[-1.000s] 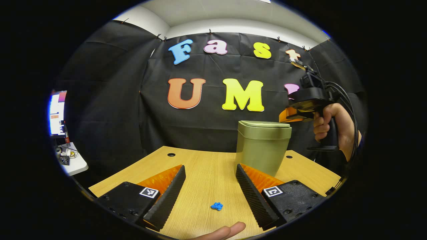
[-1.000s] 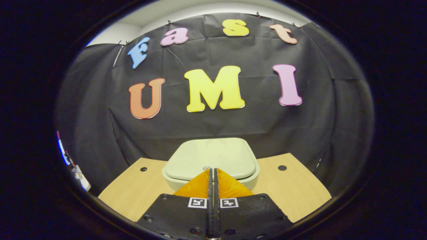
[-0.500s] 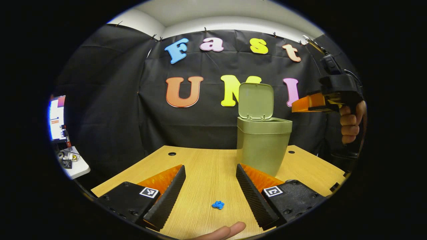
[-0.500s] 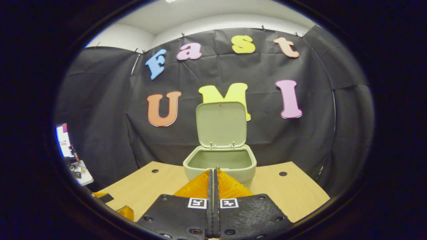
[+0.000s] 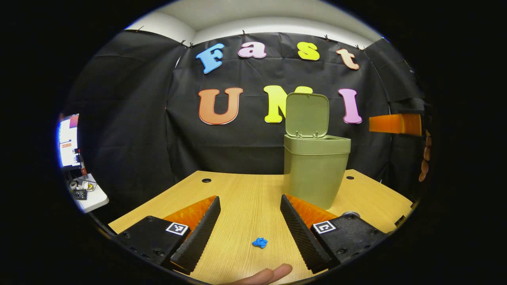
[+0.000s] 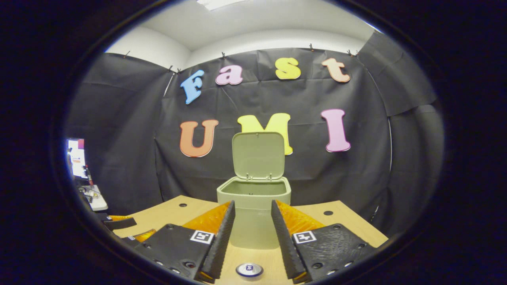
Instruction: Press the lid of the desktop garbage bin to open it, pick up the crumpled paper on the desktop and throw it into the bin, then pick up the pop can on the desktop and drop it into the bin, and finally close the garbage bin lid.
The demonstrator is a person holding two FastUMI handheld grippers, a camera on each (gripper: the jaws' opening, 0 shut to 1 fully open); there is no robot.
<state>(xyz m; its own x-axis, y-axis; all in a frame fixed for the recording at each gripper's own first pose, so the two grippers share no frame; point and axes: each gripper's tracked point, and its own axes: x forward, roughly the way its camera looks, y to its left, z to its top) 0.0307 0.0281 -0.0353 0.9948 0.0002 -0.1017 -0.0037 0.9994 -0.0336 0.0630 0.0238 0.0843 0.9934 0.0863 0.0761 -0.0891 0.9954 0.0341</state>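
Bin (image 6: 253, 213) open, lid (image 6: 258, 155) upright at the bench's (image 5: 237, 198) far side.
Both my grippers, left (image 5: 250, 225) and right (image 6: 252, 237), hold their fingers spread and empty; the blue crumpled paper (image 5: 259, 242) lies between my left fingers, and it is so small I may pinch past it.

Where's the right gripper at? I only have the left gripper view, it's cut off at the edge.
Observer: The right gripper is open, with its fingers apart and pointing at the bin.
Operator: Anything in the bin?
Observer: From the right gripper view, the part of the inside visible past the rim looks bare. The bottom is hidden.
Operator: And the can?
Observer: A round metal top, likely the pop can, sits low between the right gripper's fingers, in front of the bin.
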